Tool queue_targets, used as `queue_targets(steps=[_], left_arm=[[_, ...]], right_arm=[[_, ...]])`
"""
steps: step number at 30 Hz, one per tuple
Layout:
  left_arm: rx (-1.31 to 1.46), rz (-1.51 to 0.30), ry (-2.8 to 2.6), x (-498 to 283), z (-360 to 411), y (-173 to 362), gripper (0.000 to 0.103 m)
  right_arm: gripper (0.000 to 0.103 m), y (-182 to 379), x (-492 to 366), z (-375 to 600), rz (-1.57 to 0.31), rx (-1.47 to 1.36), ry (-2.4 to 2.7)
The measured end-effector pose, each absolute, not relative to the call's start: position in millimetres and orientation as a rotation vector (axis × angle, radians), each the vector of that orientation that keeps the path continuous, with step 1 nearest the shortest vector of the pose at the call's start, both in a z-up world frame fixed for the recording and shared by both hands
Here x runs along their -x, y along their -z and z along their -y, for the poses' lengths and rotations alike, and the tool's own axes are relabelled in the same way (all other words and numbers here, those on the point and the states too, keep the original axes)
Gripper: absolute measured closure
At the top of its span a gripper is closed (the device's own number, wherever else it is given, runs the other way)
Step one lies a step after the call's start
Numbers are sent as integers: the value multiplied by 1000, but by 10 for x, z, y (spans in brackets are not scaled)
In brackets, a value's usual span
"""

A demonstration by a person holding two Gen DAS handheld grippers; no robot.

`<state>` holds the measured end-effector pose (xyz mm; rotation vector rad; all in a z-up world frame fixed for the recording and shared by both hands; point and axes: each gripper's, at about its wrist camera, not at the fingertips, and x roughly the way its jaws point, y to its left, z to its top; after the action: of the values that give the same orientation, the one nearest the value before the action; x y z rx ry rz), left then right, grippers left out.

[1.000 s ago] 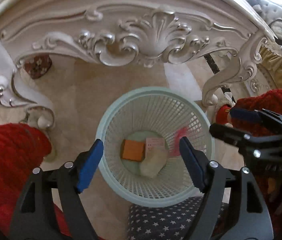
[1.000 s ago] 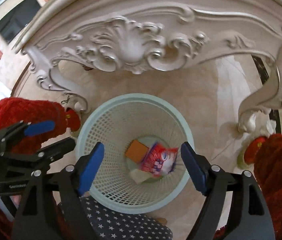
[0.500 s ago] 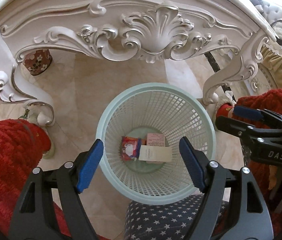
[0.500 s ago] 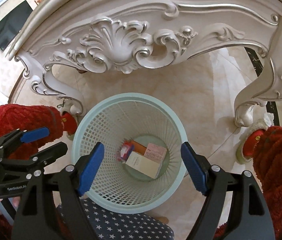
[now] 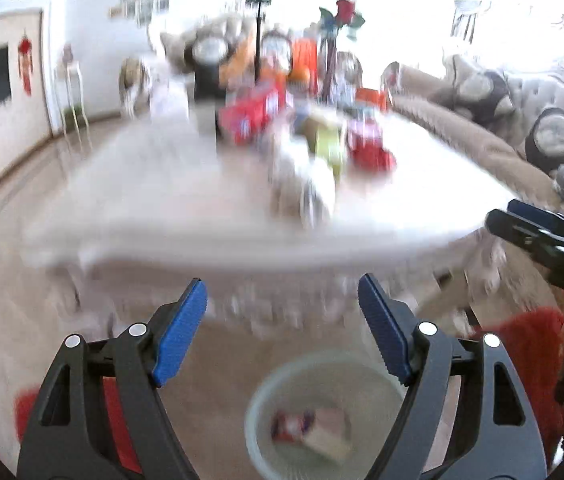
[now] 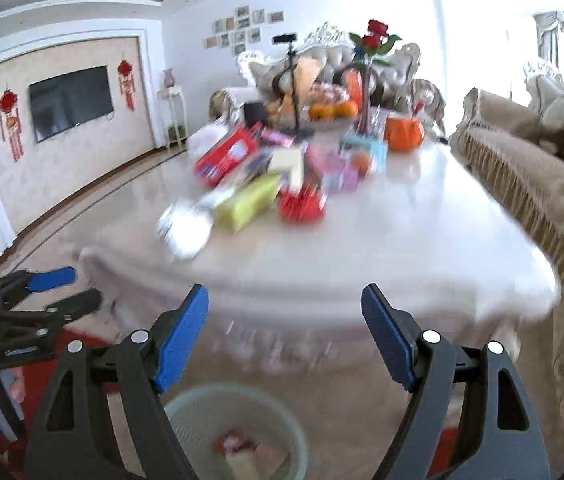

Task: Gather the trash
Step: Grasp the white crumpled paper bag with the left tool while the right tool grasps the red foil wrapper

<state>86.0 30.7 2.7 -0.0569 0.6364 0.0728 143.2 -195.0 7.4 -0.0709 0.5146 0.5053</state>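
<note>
1. Your next trash is the litter of packets on the pale oval marble-look table (image 6: 422, 248). Nearest the front edge lie a crumpled silvery-white wrapper (image 6: 186, 226), a yellow-green soft pack (image 6: 250, 202) and a red crinkled packet (image 6: 302, 204), close together left of the table's middle.
2. Judge these as light, thin and soft. They will crush rather than resist, and foil may slip, so pinch across a narrow edge or a raised fold, not the flat face.
3. The yellow-green soft pack runs long from front-left to back-right in the right wrist view, so close across its short width. Blur hides which way the other two lie.
4. Below the table's edge on the floor stands the pale green plastic mesh wastebasket (image 6: 298, 432), with a red-and-white wrapper and a pale carton already inside.
5. Your left gripper (image 5: 282, 300) hangs spread and empty, nothing between the blue pads.
6. Your right gripper (image 6: 284, 306) is likewise parted and carries nothing.
7. Leave the oranges and the rose vase at the far end.
</note>
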Motion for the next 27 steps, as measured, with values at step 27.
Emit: queue_targets(steps=[27], left_arm=[[28, -760, -153, -2321, -270, 247, 28]], right_arm=[[30, 190, -3132, 1218, -726, 215, -536]])
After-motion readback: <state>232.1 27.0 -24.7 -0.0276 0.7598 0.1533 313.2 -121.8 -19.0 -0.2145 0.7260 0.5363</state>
